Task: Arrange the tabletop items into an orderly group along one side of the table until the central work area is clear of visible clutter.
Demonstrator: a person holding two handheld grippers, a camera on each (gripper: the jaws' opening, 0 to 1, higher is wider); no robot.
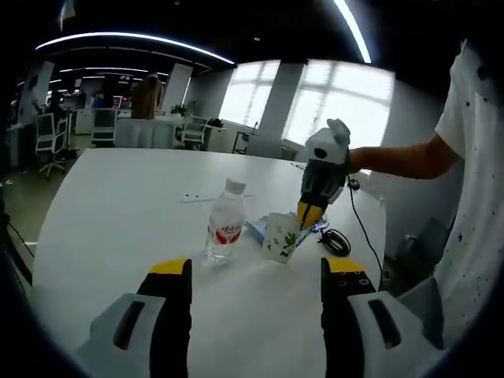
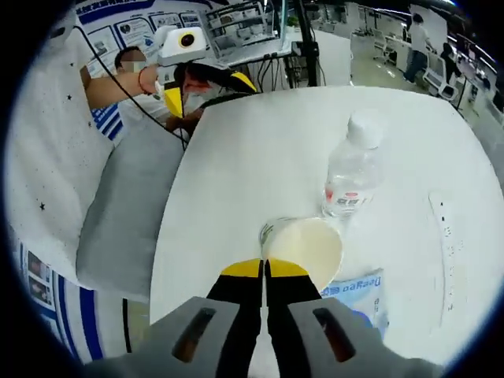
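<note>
In the left gripper view, the left hand-held gripper (image 1: 256, 287) is rising from the bottom of the frame with its two yellow-tipped jaws standing wide apart, nothing between them, hovering over a bare stretch of the white worktop (image 1: 118, 213). Just beyond the gap, slightly left of centre, a clear water bottle (image 1: 225, 222) with a red label and white cap is standing upright, and right beside it, toward the right, a paper cup (image 1: 281, 236) with a green leaf print is sitting on the worktop, well apart from the left jaws. The right hand-held gripper (image 1: 309, 214) is reaching in from the right of the frame, its yellow tips coming down at the cup's far rim; whether they are pinching the rim cannot be told from here. A black cable (image 1: 337, 241) is lying coiled to the right of the cup, and a blue packet (image 1: 256, 228) is peeking out behind it. In the right gripper view, the right gripper's jaws are meeting at the bottom centre with almost no gap, their tips at the near rim of the cup (image 2: 305, 246), though a grip on it cannot be confirmed. The bottle (image 2: 353, 169) is standing just past the cup toward the upper right, and the blue packet (image 2: 356, 290) is lying to the lower right.
</note>
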